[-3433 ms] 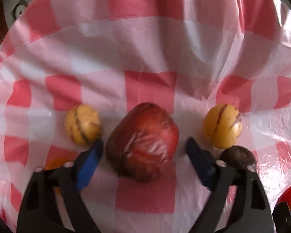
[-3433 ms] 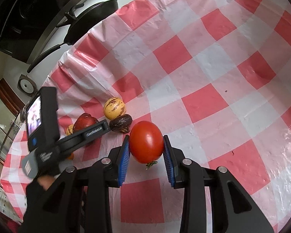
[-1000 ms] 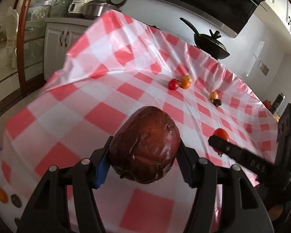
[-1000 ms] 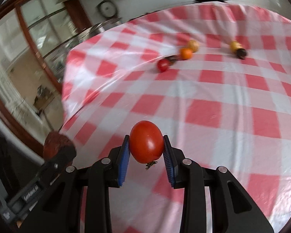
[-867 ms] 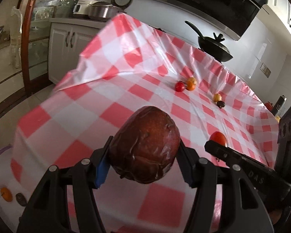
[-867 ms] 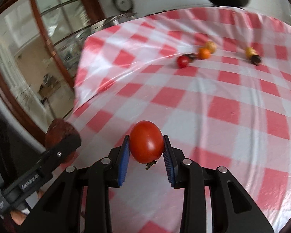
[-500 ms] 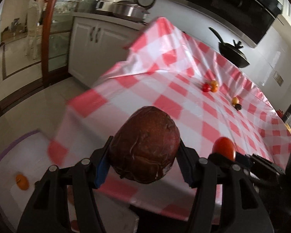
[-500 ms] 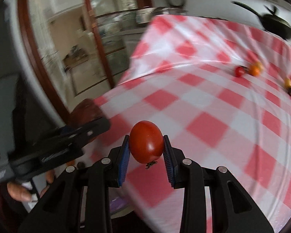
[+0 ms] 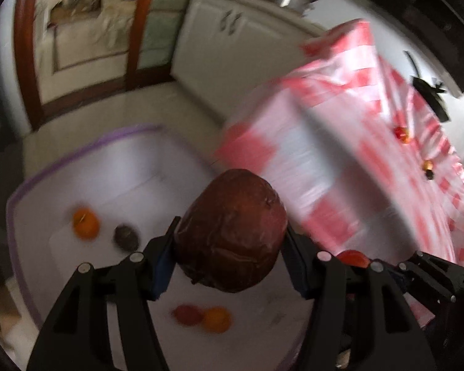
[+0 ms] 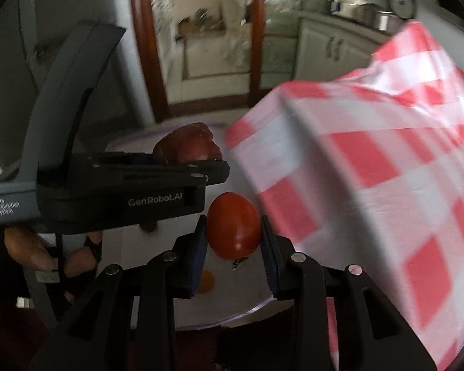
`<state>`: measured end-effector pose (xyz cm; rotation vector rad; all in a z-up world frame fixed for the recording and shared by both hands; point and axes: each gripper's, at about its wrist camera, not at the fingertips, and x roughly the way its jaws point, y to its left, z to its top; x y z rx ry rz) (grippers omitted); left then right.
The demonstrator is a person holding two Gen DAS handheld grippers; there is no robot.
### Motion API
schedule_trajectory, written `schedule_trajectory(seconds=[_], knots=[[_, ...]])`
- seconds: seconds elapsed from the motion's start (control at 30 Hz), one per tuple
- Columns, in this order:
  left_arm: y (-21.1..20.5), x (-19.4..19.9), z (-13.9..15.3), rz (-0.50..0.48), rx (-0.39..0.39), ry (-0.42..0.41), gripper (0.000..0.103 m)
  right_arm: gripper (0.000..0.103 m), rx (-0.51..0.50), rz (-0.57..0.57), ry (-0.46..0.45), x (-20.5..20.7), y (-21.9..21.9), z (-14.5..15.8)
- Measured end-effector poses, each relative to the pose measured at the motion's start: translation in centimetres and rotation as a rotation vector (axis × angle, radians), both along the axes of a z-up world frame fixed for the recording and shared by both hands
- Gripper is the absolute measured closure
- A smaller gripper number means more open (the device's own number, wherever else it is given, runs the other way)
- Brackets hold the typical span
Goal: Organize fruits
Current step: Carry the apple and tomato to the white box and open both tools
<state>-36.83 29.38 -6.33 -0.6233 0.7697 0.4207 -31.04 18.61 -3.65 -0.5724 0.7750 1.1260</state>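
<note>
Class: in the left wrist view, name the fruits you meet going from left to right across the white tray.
Orange fruit → dark fruit → red fruit → second orange fruit, all lying on the white tray.

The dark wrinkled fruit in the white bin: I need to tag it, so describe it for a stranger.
Find the white bin with the purple rim beside the checked table. On its floor, far side, two fruits lie together: the dark wrinkled fruit lies just right of a round orange fruit. It alone is brown-black; the others are orange or red.

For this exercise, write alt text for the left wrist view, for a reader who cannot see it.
The left gripper holds a large dark red fruit above a white tray with a purple rim, where small orange, dark and red fruits lie. A red-checked tablecloth hangs at right, blurred.
</note>
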Motion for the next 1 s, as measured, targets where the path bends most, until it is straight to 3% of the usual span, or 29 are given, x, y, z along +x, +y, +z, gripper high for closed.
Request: schedule_trajectory(seconds=[0.2, 0.43, 0.87, 0.97, 1.0], knots=[[2.7, -2.5, -4.3, 0.122, -0.074, 0.141, 0.042, 0.070, -0.116, 0.115, 0.036, -2.1, 3.4, -3.9], [4.7, -4.2, -7.7, 0.218, -0.141, 0.249, 0.042, 0.069, -0.225, 0.194, 0.059, -3.5, 6.3, -7.6], [5.2, -4.2, -8.4, 0.281, -0.137, 0.340, 0.042, 0.068, -0.337, 0.224, 0.026, -4.6, 7.4, -11.3], [5.1, -4.3, -8.0, 0.296, -0.122, 0.330, 0.036, 0.056, -0.323, 0.231, 0.014, -5.4, 7.6, -10.8], [4.9, -4.3, -7.9, 0.302, -0.112, 0.327, 0.027, 0.045, -0.319, 0.232, 0.015, -5.5, 7.5, -10.7]])
